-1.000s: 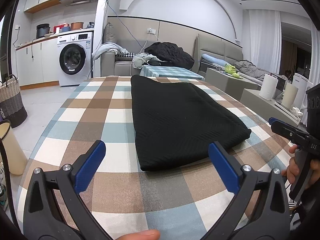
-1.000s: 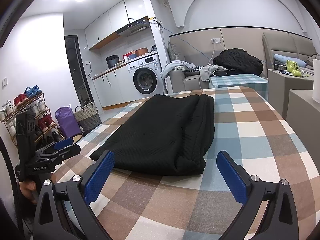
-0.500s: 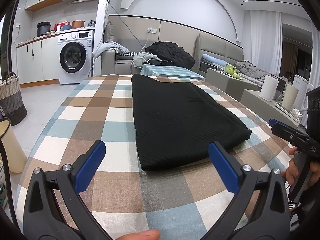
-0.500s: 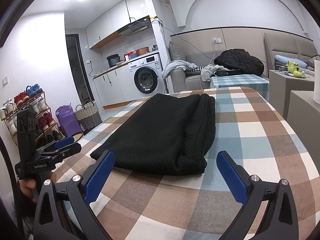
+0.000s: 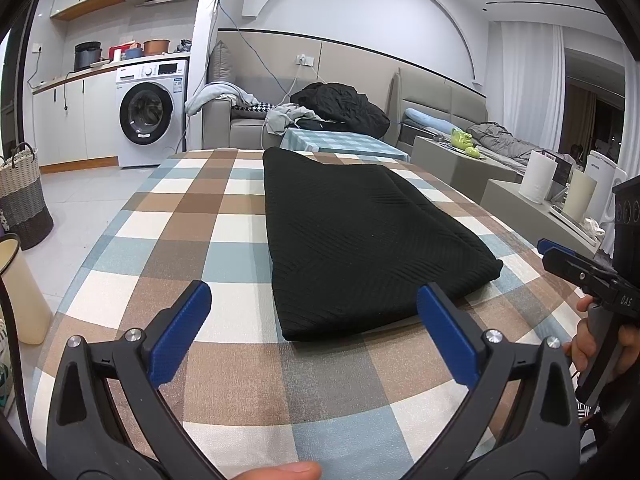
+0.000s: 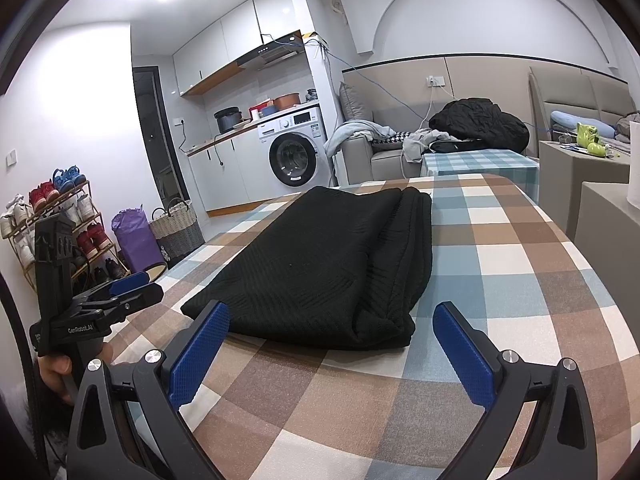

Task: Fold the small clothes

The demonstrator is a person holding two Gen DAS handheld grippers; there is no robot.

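Observation:
A black knit garment lies folded lengthwise into a long strip on the checkered table. It also shows in the right wrist view. My left gripper is open and empty, just short of the garment's near end, above the table. My right gripper is open and empty, close to the same near end from the right side. The right gripper shows at the right edge of the left wrist view. The left gripper shows at the left of the right wrist view.
The checkered tablecloth covers the whole table. A woven basket and a cream bin stand on the floor left of the table. Grey side units with paper rolls stand to the right. A sofa with clothes is behind.
Both grippers have eased slightly toward the garment's near end. The garment has not moved, and both grippers stay open.

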